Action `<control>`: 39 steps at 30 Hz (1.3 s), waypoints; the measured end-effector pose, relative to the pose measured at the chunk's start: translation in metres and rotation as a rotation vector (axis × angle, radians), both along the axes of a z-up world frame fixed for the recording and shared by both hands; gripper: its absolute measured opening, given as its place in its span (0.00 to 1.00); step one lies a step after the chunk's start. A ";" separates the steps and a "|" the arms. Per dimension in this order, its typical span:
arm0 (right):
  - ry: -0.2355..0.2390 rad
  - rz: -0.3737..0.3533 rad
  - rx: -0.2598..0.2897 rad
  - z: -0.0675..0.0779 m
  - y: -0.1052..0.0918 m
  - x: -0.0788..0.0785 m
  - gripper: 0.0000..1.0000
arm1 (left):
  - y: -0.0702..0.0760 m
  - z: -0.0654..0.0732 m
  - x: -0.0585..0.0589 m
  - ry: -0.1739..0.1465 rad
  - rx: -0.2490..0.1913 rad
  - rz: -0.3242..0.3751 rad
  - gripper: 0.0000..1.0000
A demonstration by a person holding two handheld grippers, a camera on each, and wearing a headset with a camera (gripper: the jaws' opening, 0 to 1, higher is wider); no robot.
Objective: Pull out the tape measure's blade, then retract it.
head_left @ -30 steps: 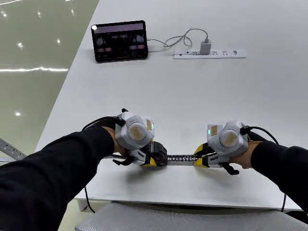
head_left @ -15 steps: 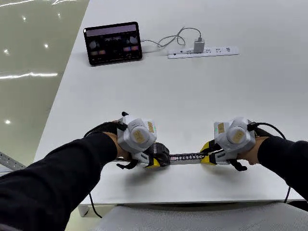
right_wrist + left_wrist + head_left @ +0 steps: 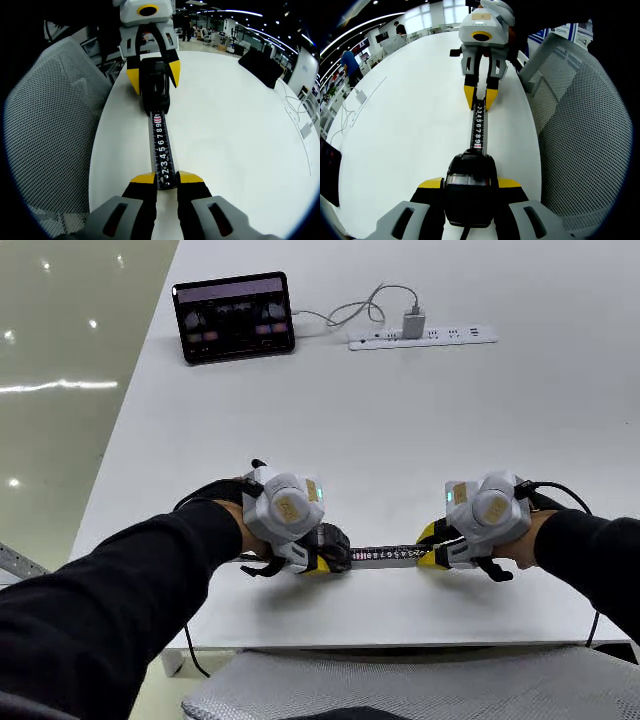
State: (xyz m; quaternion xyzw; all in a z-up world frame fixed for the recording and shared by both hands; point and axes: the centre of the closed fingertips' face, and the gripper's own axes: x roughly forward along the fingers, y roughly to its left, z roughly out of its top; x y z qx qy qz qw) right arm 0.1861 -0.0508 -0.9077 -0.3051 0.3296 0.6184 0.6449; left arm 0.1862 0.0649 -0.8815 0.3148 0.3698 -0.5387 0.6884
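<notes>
Apparently mid pull-out: left hand-held gripper (image 3: 471, 184) clamps black tape-measure case (image 3: 155, 82); right hand-held gripper (image 3: 161, 179) pinches numbered steel blade (image 3: 160, 142); next, draw outward.

We look from the head steeply down on the counter (image 3: 400, 430), near its near edge. Riding the left hand-held gripper (image 3: 470, 182), we face right, low and close over the tape measure (image 3: 470, 197) and its blade (image 3: 477, 125); riding the right hand-held gripper (image 3: 166, 177), we face left along the same blade.
</notes>
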 end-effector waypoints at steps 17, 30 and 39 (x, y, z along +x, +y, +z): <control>0.003 -0.005 -0.004 0.000 -0.020 0.003 0.10 | 0.001 0.000 -0.001 0.013 0.006 -0.005 0.33; -0.002 -0.002 -0.004 0.000 -0.030 0.002 0.10 | 0.000 0.000 -0.001 0.009 0.017 -0.006 0.33; -0.003 -0.011 -0.004 0.002 -0.039 0.001 0.10 | 0.000 0.000 -0.002 -0.003 0.027 -0.019 0.33</control>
